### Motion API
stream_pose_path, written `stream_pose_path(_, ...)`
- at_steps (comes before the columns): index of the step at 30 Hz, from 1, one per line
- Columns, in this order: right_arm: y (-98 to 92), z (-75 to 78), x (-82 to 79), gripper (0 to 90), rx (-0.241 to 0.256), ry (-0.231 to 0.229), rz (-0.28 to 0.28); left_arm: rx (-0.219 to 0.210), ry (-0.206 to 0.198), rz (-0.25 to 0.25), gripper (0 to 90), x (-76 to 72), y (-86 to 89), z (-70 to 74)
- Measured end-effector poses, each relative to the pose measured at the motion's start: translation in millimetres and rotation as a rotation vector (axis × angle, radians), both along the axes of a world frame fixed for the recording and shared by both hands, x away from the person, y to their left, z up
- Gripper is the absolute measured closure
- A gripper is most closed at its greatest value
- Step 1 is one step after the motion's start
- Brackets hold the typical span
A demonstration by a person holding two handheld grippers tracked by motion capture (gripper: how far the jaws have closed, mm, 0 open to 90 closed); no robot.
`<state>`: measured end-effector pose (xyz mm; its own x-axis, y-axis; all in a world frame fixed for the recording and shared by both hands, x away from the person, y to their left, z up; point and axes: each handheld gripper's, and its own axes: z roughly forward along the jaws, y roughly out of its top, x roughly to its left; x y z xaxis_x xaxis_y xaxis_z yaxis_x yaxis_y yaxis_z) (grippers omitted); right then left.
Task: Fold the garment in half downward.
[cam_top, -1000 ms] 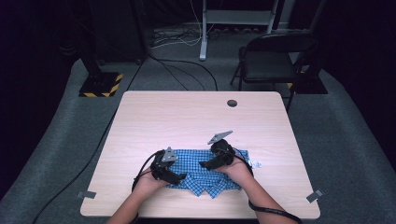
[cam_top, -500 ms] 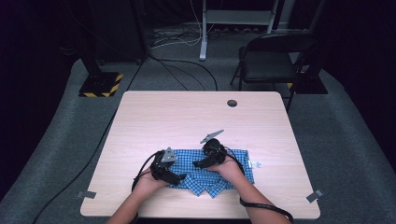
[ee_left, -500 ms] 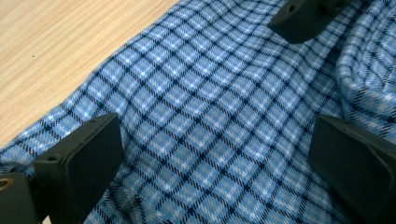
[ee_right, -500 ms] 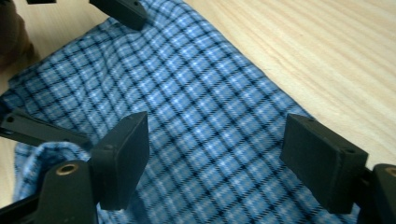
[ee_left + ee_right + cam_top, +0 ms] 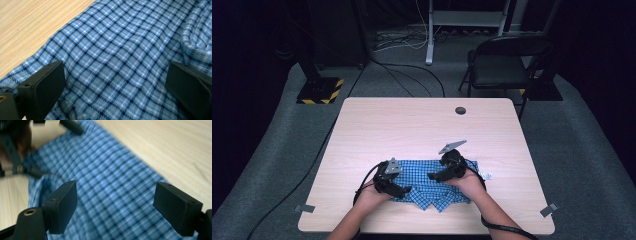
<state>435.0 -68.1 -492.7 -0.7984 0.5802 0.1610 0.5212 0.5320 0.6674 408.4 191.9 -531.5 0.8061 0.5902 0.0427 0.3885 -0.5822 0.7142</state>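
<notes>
Between the spread black jaws of the left gripper [image 5: 112, 82], blue-and-black checked cotton shirt [image 5: 120, 57] lies flat under them, nothing clamped. Right gripper [image 5: 115, 207] likewise has its jaws wide apart, the same checked cloth beneath and between them, not pinched. From the high view, left gripper [image 5: 393, 181] sits on the shirt's left end and right gripper [image 5: 447, 170] on its upper right part, both over the fabric [image 5: 432, 182], close to each other. Shirt lies folded near the front edge of the pale wooden table [image 5: 412, 125], roughly centred.

Hard to tell: whether jaw tips actually touch the cloth. Right gripper view is blurred; the other hand and its gripper [image 5: 15, 150] show as a dark smear at top left. A small white tag [image 5: 486, 176] pokes out at the shirt's right edge, detail unreadable. Shirt's near edge is partly covered by the hands.

Count: two grippers, two hands, one shirt, one table, one dark round hole [image 5: 460, 110] in the tabletop, one black folding chair [image 5: 504, 62] behind, two grey tape pieces [image 5: 550, 209] at the front corners.
</notes>
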Motion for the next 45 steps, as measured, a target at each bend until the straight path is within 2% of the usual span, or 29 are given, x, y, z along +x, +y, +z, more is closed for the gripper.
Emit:
stream_pose_path(5, 1.9, -11.5, -9.8, 18.3, -0.075, -0.028, 0.027, -0.003, -0.004, -0.001, 1.8, -0.1, -0.1, -0.5)
stream_pose_path(12, 2.1, -19.3, -11.9, 18.1, -0.105, -0.047, 0.029, -0.002, -0.004, -0.006, 1.8, -0.1, 0.3, -0.5)
stream_pose_path(15, 3.6, -21.6, -14.0, 17.9, -0.128, -0.072, 0.031, -0.002, -0.005, -0.007, 1.8, -0.4, 0.5, -0.6)
stream_pose_path(21, 1.8, -19.2, -15.8, 17.4, -0.113, -0.069, 0.028, 0.013, -0.007, -0.006, 2.5, -1.6, -0.2, 1.2)
stream_pose_path(24, -1.9, -11.6, -20.0, 16.6, -0.073, -0.08, 0.031, 0.023, -0.004, -0.006, 3.1, -2.1, -0.5, 3.1)
stream_pose_path(28, -12.3, -0.4, -25.4, 16.1, -0.028, -0.106, 0.007, 0.02, 0.001, -0.003, 5.0, -2.8, 1.5, 6.5)
stream_pose_path(32, -27.7, 3.2, -25.0, 16.1, -0.022, -0.112, -0.041, 0.007, 0.005, 0.001, 6.9, -3.6, 4.8, 9.6)
stream_pose_path(37, -51.2, -0.8, -19.7, 15.7, -0.015, -0.104, -0.131, -0.008, 0.013, 0.004, 7.3, -3.6, 6.9, 10.7)
stream_pose_path(39, -59.3, -5.5, -17.4, 15.7, -0.009, -0.083, -0.16, -0.006, 0.015, 0.003, 7.4, -3.4, 6.6, 9.9)
stream_pose_path(42, -67.7, -15.0, -15.2, 16.1, -0.016, -0.054, -0.183, 0.001, 0.018, 0.0, 7.3, -2.9, 6.1, 7.8)
stream_pose_path(45, -71.1, -22.2, -15.0, 16.1, -0.009, -0.045, -0.192, 0.001, 0.018, 0.0, 6.9, -2.8, 5.6, 5.5)
